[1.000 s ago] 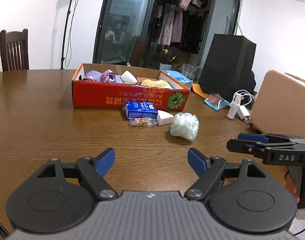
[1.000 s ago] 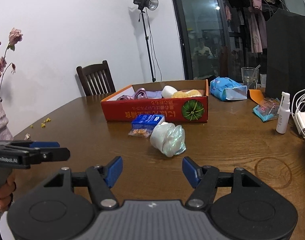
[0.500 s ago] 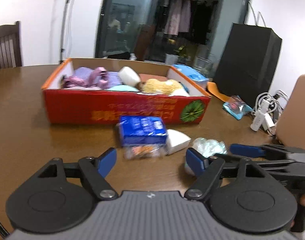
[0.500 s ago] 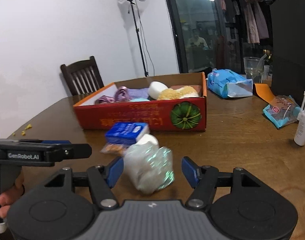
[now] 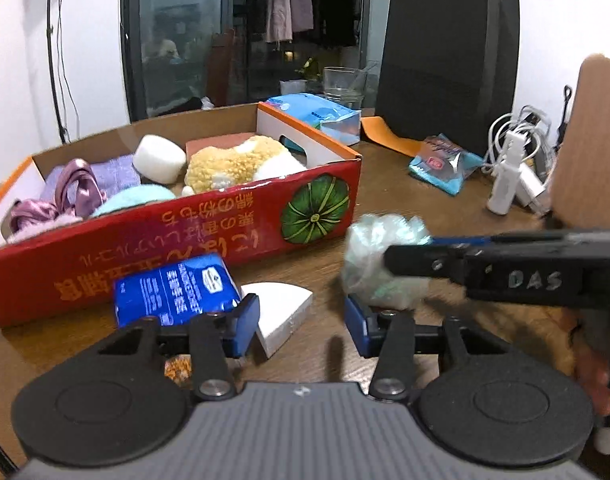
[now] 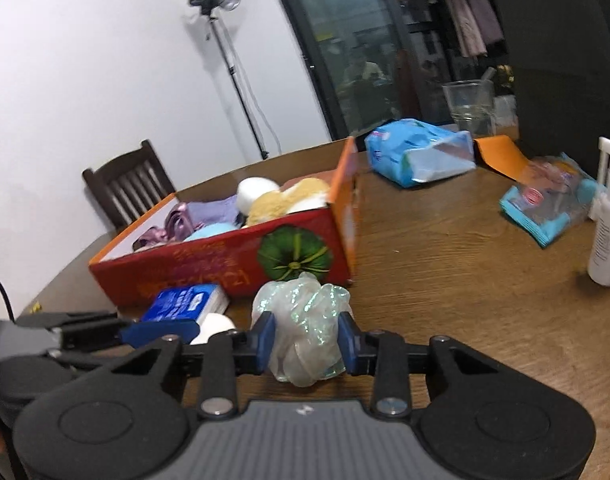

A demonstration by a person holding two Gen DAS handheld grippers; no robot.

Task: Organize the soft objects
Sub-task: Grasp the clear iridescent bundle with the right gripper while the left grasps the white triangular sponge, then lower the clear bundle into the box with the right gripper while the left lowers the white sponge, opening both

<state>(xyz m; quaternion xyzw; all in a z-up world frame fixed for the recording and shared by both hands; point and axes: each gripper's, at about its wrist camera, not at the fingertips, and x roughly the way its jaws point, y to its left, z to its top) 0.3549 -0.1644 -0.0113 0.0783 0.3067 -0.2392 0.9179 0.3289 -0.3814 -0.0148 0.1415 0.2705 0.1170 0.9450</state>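
Observation:
A red cardboard box (image 5: 193,228) (image 6: 225,264) on the wooden table holds soft things: purple cloth, a white sponge, a yellow plush, a teal item. My right gripper (image 6: 303,342) is shut on a pale iridescent bath pouf (image 6: 305,320), which also shows in the left wrist view (image 5: 379,264). My left gripper (image 5: 301,322) is open, its fingers around a white wedge sponge (image 5: 279,314) beside a blue tissue pack (image 5: 175,294). The left gripper also shows at the lower left of the right wrist view (image 6: 105,328).
A snack packet (image 5: 177,366) lies under the tissue pack. A blue wipes pack (image 6: 417,156), glass cup (image 6: 469,104), teal packet (image 6: 549,204), white bottle (image 6: 607,220), cables and a black bag (image 5: 445,52) stand at the right. A chair (image 6: 129,184) stands behind.
Both grippers moved forward toward the box. My right gripper closed on the bath pouf. My left gripper came down around the white wedge sponge.

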